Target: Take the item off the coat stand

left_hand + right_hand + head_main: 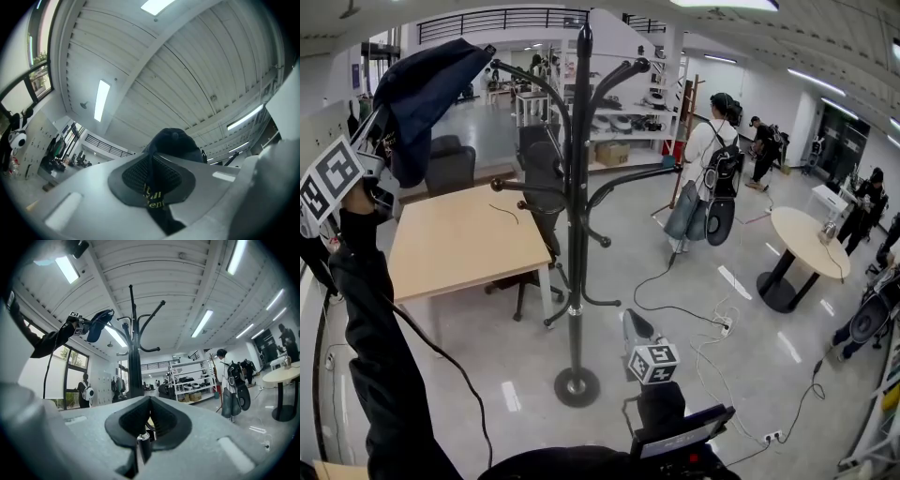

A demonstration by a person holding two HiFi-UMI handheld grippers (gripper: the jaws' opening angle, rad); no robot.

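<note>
A dark navy cap hangs high at the upper left of the head view, with my left gripper shut on it. In the left gripper view the jaws pinch a dark strap with yellow lettering, and the cap's crown rises just beyond. The cap's edge is close beside the tip of an upper left hook of the black coat stand; I cannot tell whether they touch. My right gripper is low, near the stand's base, shut with nothing in it. The right gripper view shows the stand and the cap up left.
A light wooden table with a dark chair behind it stands left of the stand. A person with a backpack stands at the right, near a round table. Cables and a power strip lie on the floor. Shelves line the back.
</note>
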